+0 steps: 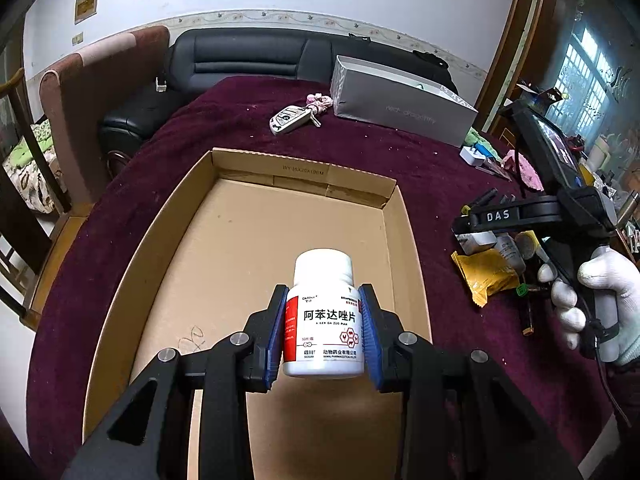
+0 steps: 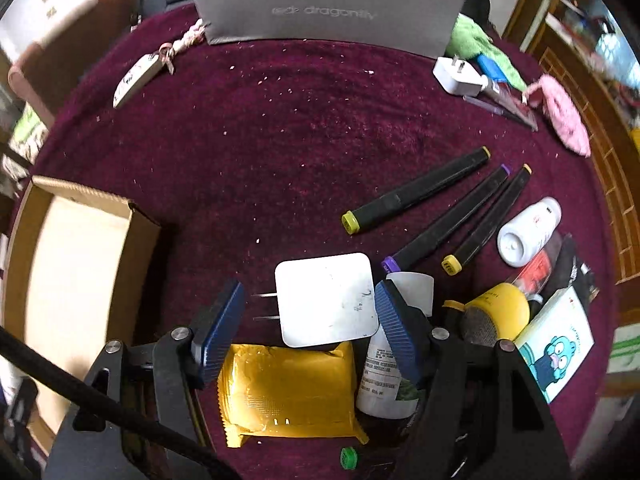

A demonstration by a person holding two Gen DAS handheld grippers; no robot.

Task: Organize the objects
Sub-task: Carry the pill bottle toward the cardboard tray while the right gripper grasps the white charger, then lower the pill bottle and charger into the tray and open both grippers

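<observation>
Closest to the lens, the left gripper (image 1: 324,332) is clamped on a white pill bottle (image 1: 324,316), blue pads pressing its label from both sides. The bottle stands upright between the fingers, cap toward twelve o'clock, hanging above the open cardboard tray (image 1: 160,248), over its near half. At three o'clock in the left wrist view, a white-gloved hand (image 1: 596,300) grips the handle of the other tool.

Over to the right gripper (image 2: 310,320): its jaws are spread wide, holding nothing. A white plug adapter (image 2: 326,300) lies flat between the pads, prongs pointing to nine o'clock; whether the right pad touches its edge, I cannot tell. Just below it, at six o'clock, sits a yellow foil packet (image 2: 288,392), and at four o'clock a second white bottle (image 2: 384,376) on its side. Three black markers (image 2: 416,192) fan out toward one and two o'clock.

All of it rests on a maroon tablecloth (image 2: 280,120) dotted with crumbs. A grey box (image 2: 328,12) stands at twelve o'clock, a key fob (image 2: 136,78) at ten, and a black sofa (image 1: 248,60) sits beyond the table.
</observation>
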